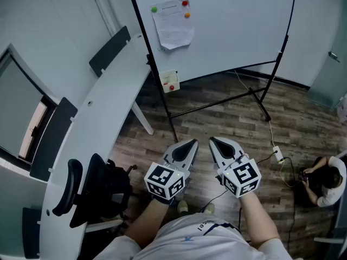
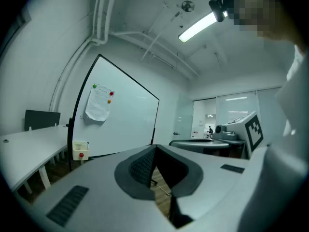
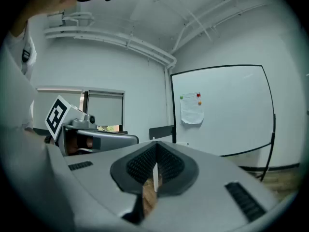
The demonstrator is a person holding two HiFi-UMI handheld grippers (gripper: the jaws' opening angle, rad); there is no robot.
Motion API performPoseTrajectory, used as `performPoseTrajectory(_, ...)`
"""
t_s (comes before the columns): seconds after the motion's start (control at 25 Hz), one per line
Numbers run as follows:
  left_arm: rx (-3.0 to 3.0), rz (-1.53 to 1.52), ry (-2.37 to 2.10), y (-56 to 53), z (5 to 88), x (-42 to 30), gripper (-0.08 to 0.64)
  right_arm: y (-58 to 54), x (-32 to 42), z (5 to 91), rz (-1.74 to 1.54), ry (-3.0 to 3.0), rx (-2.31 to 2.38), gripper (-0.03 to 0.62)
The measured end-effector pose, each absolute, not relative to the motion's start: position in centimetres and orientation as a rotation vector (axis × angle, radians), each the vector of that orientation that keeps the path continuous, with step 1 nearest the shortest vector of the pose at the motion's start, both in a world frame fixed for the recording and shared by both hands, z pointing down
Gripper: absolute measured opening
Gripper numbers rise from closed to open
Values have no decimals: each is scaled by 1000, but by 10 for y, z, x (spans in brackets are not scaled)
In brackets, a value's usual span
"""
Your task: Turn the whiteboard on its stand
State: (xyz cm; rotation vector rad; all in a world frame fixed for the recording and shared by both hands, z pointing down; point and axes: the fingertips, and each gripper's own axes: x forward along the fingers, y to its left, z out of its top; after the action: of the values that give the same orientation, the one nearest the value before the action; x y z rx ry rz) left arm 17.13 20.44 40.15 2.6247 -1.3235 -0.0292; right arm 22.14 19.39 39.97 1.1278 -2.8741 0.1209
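Note:
The whiteboard [image 1: 227, 31] stands upright on its black stand [image 1: 255, 93] ahead of me, black-framed, with a paper sheet [image 1: 173, 25] pinned by coloured magnets near its left edge. Both grippers hang side by side well short of it, over the wooden floor. My left gripper [image 1: 193, 142] is shut with nothing between its jaws, and my right gripper [image 1: 212, 140] is shut and empty too. The board also shows in the left gripper view [image 2: 130, 115] and the right gripper view [image 3: 227, 110], far beyond the jaw tips [image 2: 153, 151] [image 3: 155, 152].
A long white curved desk [image 1: 103, 123] runs along the left, with a black office chair [image 1: 95, 191] beside it. A small white tray [image 1: 169, 81] hangs on the board's left post. A cable and power strip [image 1: 277, 154] lie on the floor at right, near a seated person [image 1: 325, 180].

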Motion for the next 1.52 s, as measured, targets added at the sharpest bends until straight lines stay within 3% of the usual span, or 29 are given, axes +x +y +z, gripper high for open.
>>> performPoseTrajectory(0.84,2543,-4,-1419,193,415,172,11,190,265,401,264,-2987,1088,7)
performPoseTrajectory(1.52,2522,-38,-1490,77,425,63,11,94,168,412,291,-2965,1034,8)
